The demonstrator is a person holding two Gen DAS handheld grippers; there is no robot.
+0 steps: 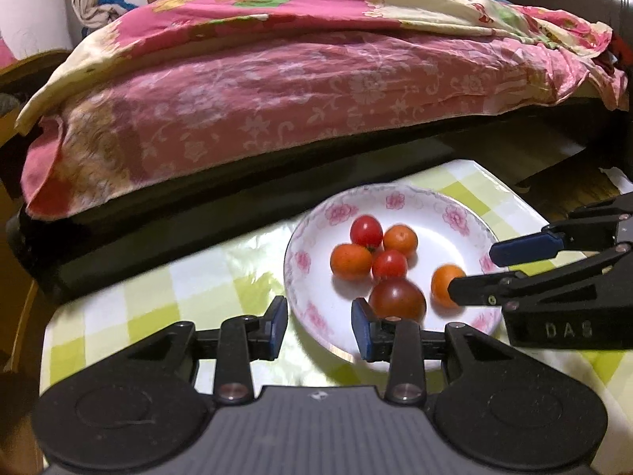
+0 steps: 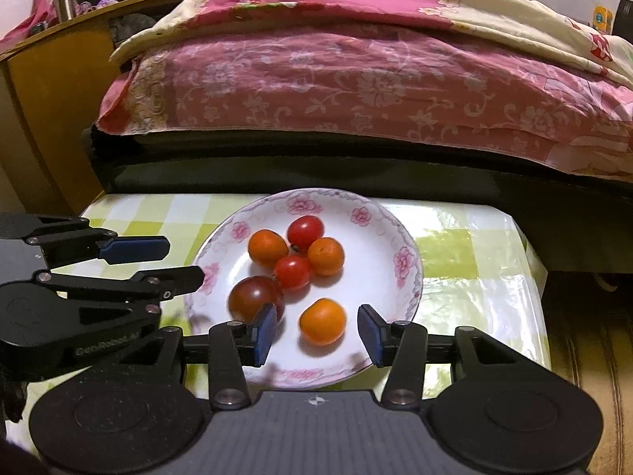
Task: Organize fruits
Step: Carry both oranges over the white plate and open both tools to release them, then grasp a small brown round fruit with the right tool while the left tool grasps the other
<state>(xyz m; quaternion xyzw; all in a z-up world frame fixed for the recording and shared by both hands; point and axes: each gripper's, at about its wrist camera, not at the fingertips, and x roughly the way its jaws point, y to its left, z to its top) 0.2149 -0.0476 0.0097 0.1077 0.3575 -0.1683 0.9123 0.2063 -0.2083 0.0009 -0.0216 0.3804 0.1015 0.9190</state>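
Cataloguing risks: six small round fruits on one shallow plate, none of them held.
Lone orange fruit: lies apart from the others near the plate's front; my right jaws stand open on either side of it, pads clear of its skin. A lopsided closing would likely squirt it sideways.
Dark tomato: sits just beside my right jaws' left pad. A nudge from that pad would, I judge, roll it into the cluster.
Cluster: two red tomatoes and two orange fruits, touching one another at the plate's middle. One bump and all four shift.
Plate: white, pink flower rim, low wall; it stops little. It rests on the desk, which has a glossy checked cover, so a downward push at the rim may slide or tip it.
Left jaws: open and empty, straddling the plate's near rim, one pad outside, one over the plate by the dark tomato. Closing there would catch the rim, not fruit.
Crowding: both tools meet over the same plate, close together. A collision seems possible.
Bed: just behind the desk, with a dark gap below. A runaway fruit could vanish there.
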